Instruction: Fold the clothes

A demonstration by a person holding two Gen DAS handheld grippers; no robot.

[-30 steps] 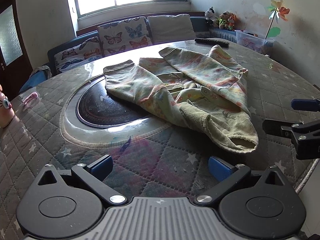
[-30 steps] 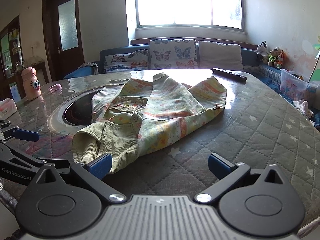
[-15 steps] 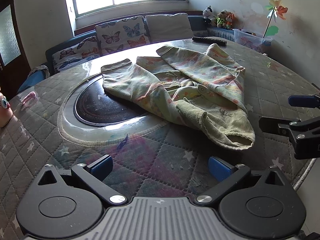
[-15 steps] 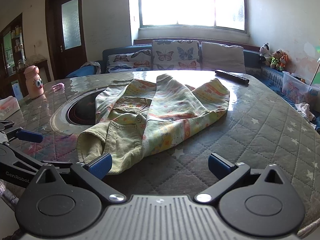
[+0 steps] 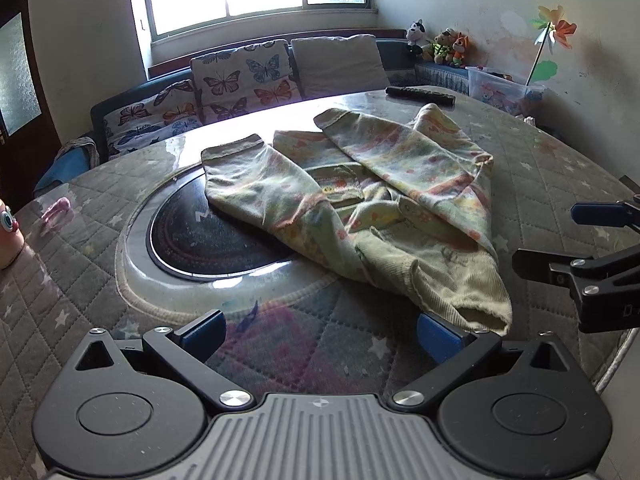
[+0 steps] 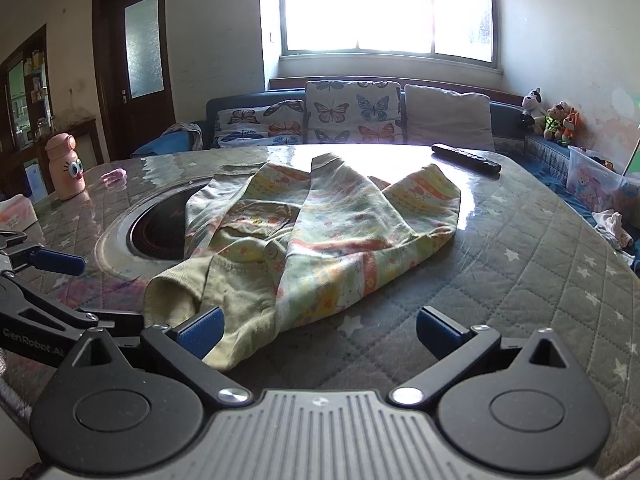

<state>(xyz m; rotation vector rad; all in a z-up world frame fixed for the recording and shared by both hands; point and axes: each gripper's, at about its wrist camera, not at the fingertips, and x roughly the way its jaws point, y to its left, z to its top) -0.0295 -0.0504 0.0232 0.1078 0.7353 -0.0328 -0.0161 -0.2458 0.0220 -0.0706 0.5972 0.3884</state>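
Both the left gripper (image 5: 320, 330) and right gripper (image 6: 318, 326) gape wide, holding nothing; between them lies the crumpled pale-green printed garment (image 5: 372, 208), spread across the quilted round table (image 6: 520, 272), overlapping its dark glass hob (image 5: 216, 240)

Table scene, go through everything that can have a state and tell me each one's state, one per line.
Left gripper: open, holding nothing.
Right gripper: open, holding nothing.
Garment: loosely folded, rumpled, partly over the glass plate.
Remote control: lying flat on the table.
Pink bottle: upright, lid closed.
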